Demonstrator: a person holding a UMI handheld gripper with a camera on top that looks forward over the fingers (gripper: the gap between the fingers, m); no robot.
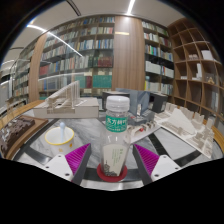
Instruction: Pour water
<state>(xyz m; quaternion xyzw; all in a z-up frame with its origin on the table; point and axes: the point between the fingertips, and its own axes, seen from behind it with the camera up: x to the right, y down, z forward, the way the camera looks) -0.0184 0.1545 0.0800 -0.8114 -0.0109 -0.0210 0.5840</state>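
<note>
Between my fingers (112, 158), a red cup (111, 172) is sitting low, with a pale cup (114, 154) standing just behind or inside it; which, I cannot tell. The magenta pads (78, 156) are flanking these on both sides, spread fairly wide, and I cannot tell whether they are pressing on anything, so I am treating the fingers as open around the cups. Just ahead, a white bottle (118, 113) with a green label is standing upright on the worktop (170, 148), its cap apparently on. A pink-rimmed bowl (58, 138) is resting to the left, and bookshelves (85, 45) are filling the room beyond. By my reading, the pouring is not yet under way: no stream of water is showing, the bottle is not tilted, and nothing is lifted. Picking up the source and tipping it is all left to do.
</note>
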